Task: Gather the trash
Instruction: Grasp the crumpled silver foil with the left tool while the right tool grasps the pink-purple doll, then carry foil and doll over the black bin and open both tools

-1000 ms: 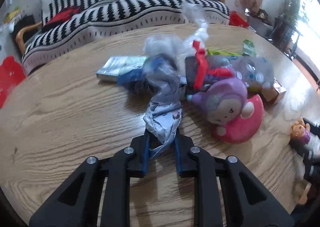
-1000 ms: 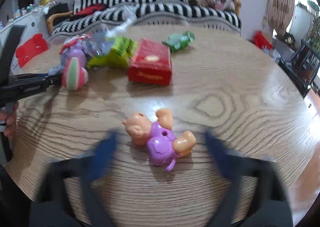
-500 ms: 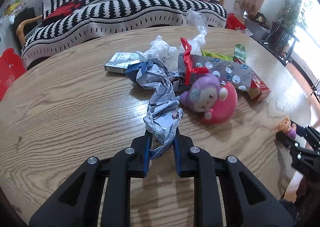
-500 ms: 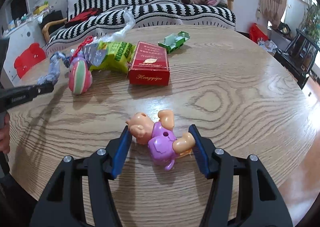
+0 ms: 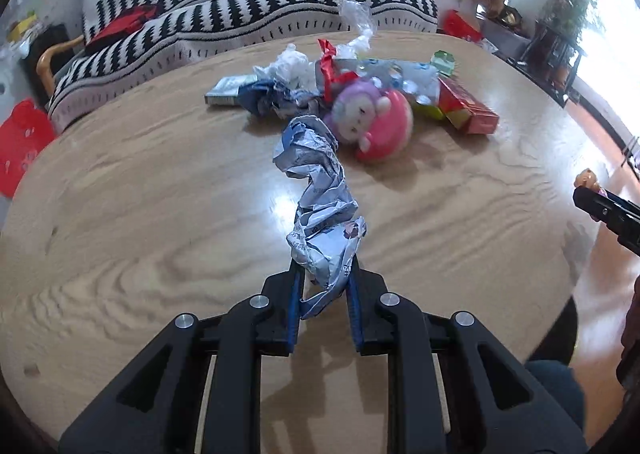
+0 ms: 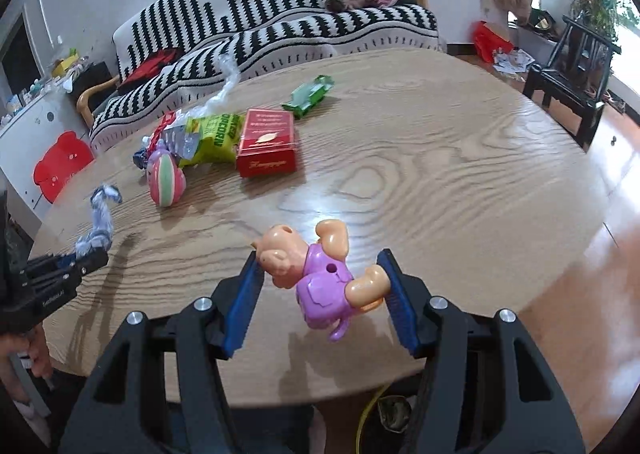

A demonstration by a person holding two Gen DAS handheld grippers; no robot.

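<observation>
My left gripper (image 5: 323, 286) is shut on a crumpled silver-blue wrapper (image 5: 320, 194) and holds it above the round wooden table (image 5: 160, 214), clear of the pile. The wrapper also shows in the right wrist view (image 6: 98, 224). My right gripper (image 6: 322, 282) is shut on a small plastic pig toy in a purple dress (image 6: 316, 274), lifted just above the table near its front edge. The toy's head shows at the right edge of the left wrist view (image 5: 587, 179).
A pile lies at the table's far side: a pink and purple round doll (image 5: 370, 122), a red box (image 6: 267, 142), a green snack bag (image 6: 214, 136), a green packet (image 6: 308, 96), white crumpled paper (image 5: 292, 64), a flat box (image 5: 228, 90). A striped sofa (image 5: 240, 22) stands behind.
My left gripper has pulled the wrapper back out of the pile and lifted it. My right gripper closed on the pig toy and raised it off the table.
</observation>
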